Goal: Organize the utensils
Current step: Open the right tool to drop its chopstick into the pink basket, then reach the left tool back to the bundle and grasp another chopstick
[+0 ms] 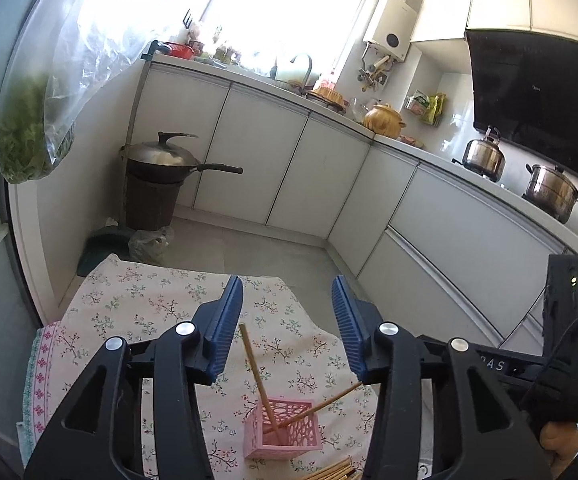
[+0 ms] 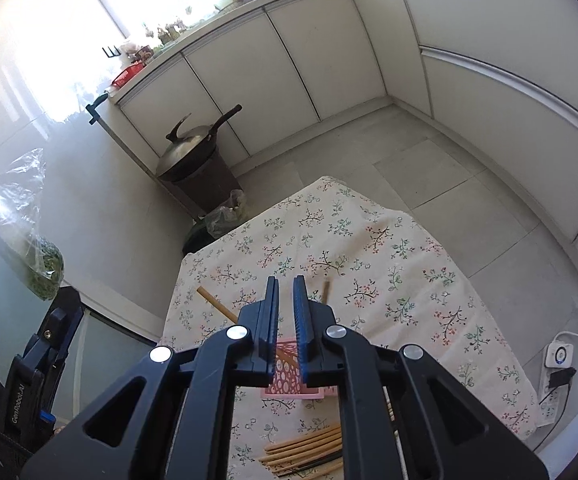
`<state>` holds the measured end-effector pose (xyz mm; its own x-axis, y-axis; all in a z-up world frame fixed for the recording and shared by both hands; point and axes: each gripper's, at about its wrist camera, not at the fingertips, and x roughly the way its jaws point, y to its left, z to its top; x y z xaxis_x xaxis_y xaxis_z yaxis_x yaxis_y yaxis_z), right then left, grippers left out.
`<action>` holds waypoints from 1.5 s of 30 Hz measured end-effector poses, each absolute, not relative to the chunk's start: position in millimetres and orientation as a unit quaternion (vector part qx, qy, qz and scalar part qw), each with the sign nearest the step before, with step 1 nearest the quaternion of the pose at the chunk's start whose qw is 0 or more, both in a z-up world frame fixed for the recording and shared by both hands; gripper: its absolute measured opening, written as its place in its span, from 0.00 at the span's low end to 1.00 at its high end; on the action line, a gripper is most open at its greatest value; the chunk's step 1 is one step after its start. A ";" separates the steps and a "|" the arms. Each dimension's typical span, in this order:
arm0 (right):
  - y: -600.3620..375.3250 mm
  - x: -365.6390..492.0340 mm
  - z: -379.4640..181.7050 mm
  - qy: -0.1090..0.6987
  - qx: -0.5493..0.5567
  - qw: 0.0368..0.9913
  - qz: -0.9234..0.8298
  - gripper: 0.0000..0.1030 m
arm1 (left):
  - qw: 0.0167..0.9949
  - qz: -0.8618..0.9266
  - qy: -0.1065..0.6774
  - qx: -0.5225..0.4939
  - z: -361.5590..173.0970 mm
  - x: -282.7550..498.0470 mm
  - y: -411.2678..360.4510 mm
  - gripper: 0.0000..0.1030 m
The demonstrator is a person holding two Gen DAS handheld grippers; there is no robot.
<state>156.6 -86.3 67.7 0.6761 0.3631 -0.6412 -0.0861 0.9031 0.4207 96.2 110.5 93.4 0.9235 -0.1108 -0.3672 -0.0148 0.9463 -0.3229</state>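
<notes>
With 2 chopsticks [image 1: 263, 384] leaning outward, the light pink holder [image 1: 283, 428] may tip if the empty, wide-spread left gripper [image 1: 287, 320] or the nearly closed, empty right gripper [image 2: 287, 312] knocks it.

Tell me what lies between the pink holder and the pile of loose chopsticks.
Only bare floral tablecloth separates the pink holder from the chopstick pile; the right wrist view shows this best.

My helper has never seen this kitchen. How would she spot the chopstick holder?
Find the floral tablecloth on the table. Near its front edge stands a pink lattice-sided square holder with two wooden chopsticks leaning out. It is upright, unlike the loose chopsticks lying flat beside it.
</notes>
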 end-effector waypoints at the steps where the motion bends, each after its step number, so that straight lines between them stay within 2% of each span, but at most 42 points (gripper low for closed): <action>1: -84.3 152.3 71.0 0.375 0.169 0.903 0.123 0.10 | 0.969 -0.021 0.196 -0.152 93.3 95.9 105.9 0.43; 5: -84.3 137.0 81.1 0.350 0.140 0.919 0.113 0.11 | 0.970 -0.016 0.202 -0.130 93.2 94.2 94.0 0.46; 9: -89.3 124.1 85.8 0.334 0.127 0.928 0.103 0.29 | 0.972 -0.008 0.206 -0.115 90.3 89.8 87.0 0.57; 14: -95.0 110.5 86.4 0.327 0.116 0.933 0.095 0.32 | 0.972 -0.007 0.214 -0.100 88.6 84.7 80.0 0.61; 18: -97.5 97.8 82.7 0.321 0.111 0.937 0.086 0.48 | 0.972 -0.005 0.216 -0.094 89.7 80.2 76.0 0.69; 23: -104.6 86.8 79.1 0.319 0.110 0.938 0.074 0.54 | 0.972 -0.002 0.220 -0.085 90.6 76.4 69.1 0.79; 26: -115.1 80.2 74.9 0.319 0.120 0.938 0.062 0.65 | 0.972 -0.001 0.224 -0.076 88.8 73.7 65.4 0.84; 27: -120.0 77.5 72.9 0.317 0.124 0.938 0.056 0.70 | 0.971 -0.002 0.228 -0.071 87.7 73.7 64.0 0.88; 28: -126.8 73.5 69.9 0.315 0.130 0.939 0.047 0.79 | 0.970 -0.004 0.233 -0.067 86.2 73.9 62.3 0.92; 30: -146.7 62.8 61.3 0.309 0.149 0.939 0.028 0.90 | 0.967 -0.016 0.248 -0.058 81.4 75.6 57.3 0.93; 31: -157.1 57.3 56.0 0.310 0.158 0.937 0.019 0.92 | 0.964 -0.027 0.259 -0.054 77.7 76.8 54.7 0.93; 39: -247.6 7.6 -3.6 0.343 0.212 0.913 -0.058 0.93 | 0.918 -0.138 0.372 -0.006 30.2 94.8 14.4 0.93; 45: -304.0 -14.3 -31.1 0.358 0.292 0.883 -0.091 0.93 | 0.836 -0.251 0.484 0.065 -36.9 98.5 -52.1 0.93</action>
<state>-14.3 -304.0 -31.1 0.7277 0.0474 -0.6843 0.3696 0.8133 0.4494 98.5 -52.1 -36.9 0.4047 -0.3562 -0.8422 0.4827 0.8655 -0.1341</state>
